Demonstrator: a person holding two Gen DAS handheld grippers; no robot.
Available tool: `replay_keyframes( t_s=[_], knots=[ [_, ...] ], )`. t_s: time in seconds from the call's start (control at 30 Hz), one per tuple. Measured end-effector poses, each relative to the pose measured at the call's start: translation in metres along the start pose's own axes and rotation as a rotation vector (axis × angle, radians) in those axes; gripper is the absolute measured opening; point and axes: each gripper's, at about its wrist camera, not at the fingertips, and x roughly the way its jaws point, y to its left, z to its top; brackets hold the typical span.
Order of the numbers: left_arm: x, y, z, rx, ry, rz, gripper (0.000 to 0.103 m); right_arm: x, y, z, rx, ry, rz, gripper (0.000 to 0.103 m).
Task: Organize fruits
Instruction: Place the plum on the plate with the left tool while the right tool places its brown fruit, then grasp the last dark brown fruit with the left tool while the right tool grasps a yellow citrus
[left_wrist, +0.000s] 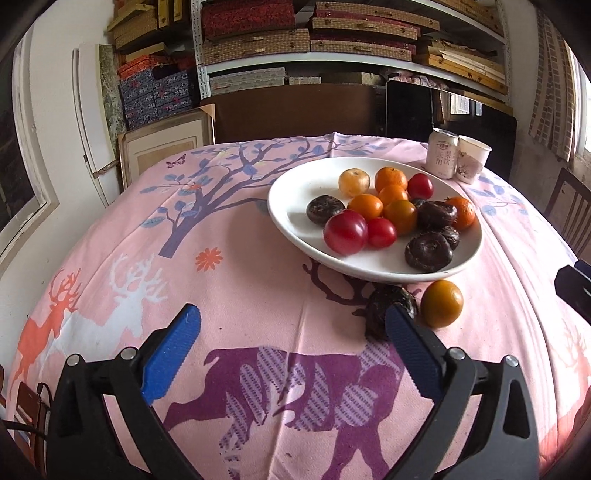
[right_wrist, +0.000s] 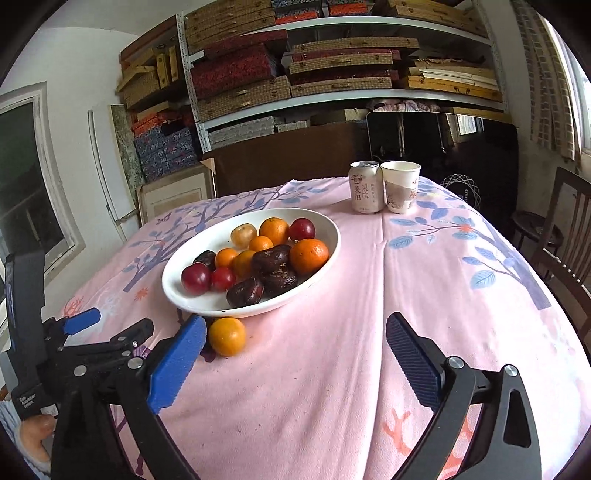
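Here, plate with fruits on pink cloth; orange and dark fruit lie just beside plate. Both grippers, left and right, wide, empty. Can bears Chinese writing, perhaps "梨饮".

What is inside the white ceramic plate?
The white ceramic plate holds orange mandarins, red plums and dark brown wrinkled fruits. Anything beneath the pile is hidden.

My left gripper hovers low with its blue fingers spread wide, gripping nothing; my right gripper sits level beside it, jaws likewise wide and unloaded.
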Motion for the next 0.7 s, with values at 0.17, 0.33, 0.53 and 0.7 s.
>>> replay_keyframes(
  t_s=[0.17, 0.33, 0.53, 0.7],
  knots=[
    [0.010, -0.020, -0.001, 0.086, 0.025, 0.001, 0.098, 0.008, -0.009, 0.001, 0.057, 0.055, 0.018, 0.099],
    [0.020, -0.031, 0.002, 0.118, 0.048, -0.002, 0.098, 0.013, -0.012, 0.000, 0.088, 0.077, 0.034, 0.099],
    [0.028, -0.041, 0.006, 0.146, 0.060, -0.019, 0.098, 0.015, -0.010, -0.001, 0.085, 0.090, 0.030, 0.099],
    [0.041, -0.045, 0.010, 0.154, 0.099, -0.026, 0.098, 0.018, -0.010, -0.002, 0.086, 0.103, 0.032, 0.099]
  ],
)
